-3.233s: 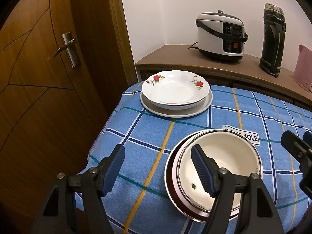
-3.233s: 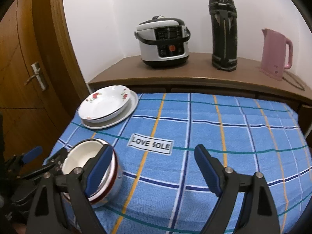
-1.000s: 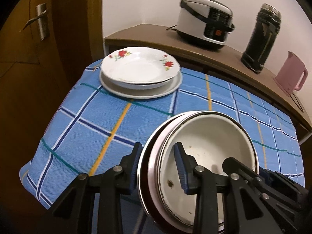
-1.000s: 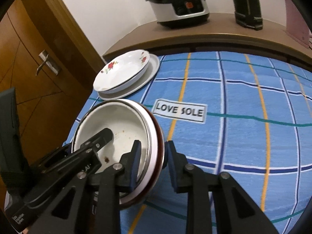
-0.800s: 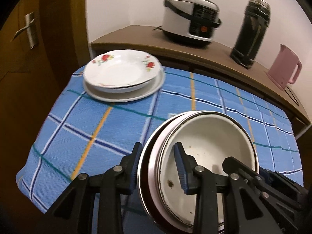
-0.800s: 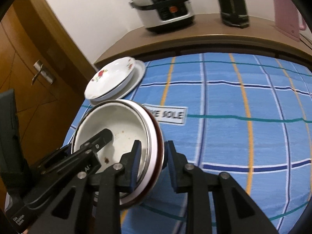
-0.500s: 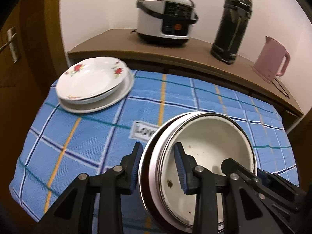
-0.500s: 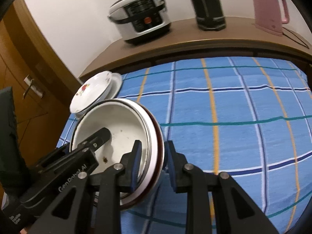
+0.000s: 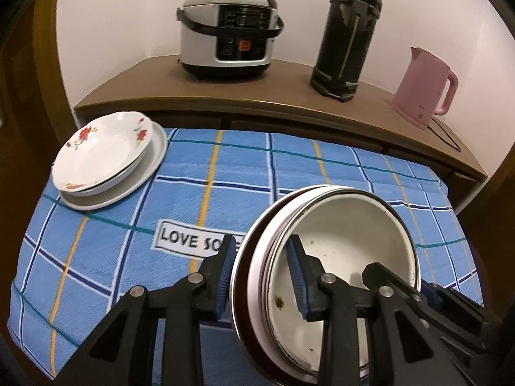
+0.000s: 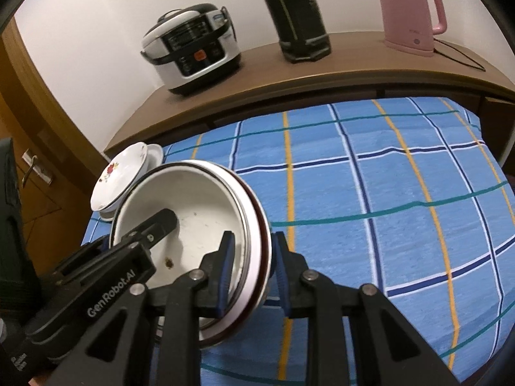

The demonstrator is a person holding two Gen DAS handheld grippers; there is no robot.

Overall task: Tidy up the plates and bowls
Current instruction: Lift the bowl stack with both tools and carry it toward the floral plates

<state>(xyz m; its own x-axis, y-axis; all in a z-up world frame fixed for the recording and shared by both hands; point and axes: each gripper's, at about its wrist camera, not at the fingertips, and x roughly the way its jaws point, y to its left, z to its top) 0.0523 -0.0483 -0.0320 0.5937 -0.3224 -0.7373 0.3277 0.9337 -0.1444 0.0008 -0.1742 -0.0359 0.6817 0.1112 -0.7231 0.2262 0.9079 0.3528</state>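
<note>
Two grippers clamp the same stack of nested bowls (image 9: 341, 257) from opposite sides and hold it tilted above the blue checked tablecloth (image 9: 225, 173). The left gripper (image 9: 262, 276) has one blue pad inside the cream innermost bowl and the other against the dark red outer wall, pressing on the stacked rims. The right gripper (image 10: 251, 270) grips the opposite rim the same way, one pad inside, one outside. The inner bowl shows a few brown specks on its base.

Near the far left corner of the worktop, a floral plate (image 9: 103, 152) with red roses rests on a plain white plate (image 9: 141, 177), well apart from the lifted bowls. A label reading "LOVE SO…" (image 9: 190, 241) on the cloth is partly hidden behind the left gripper and the bowls.

On the wooden sideboard (image 9: 257, 93) behind stand a rice cooker (image 9: 228, 45), a tall dark thermos (image 9: 351, 32) and a pink kettle (image 9: 425, 87).
</note>
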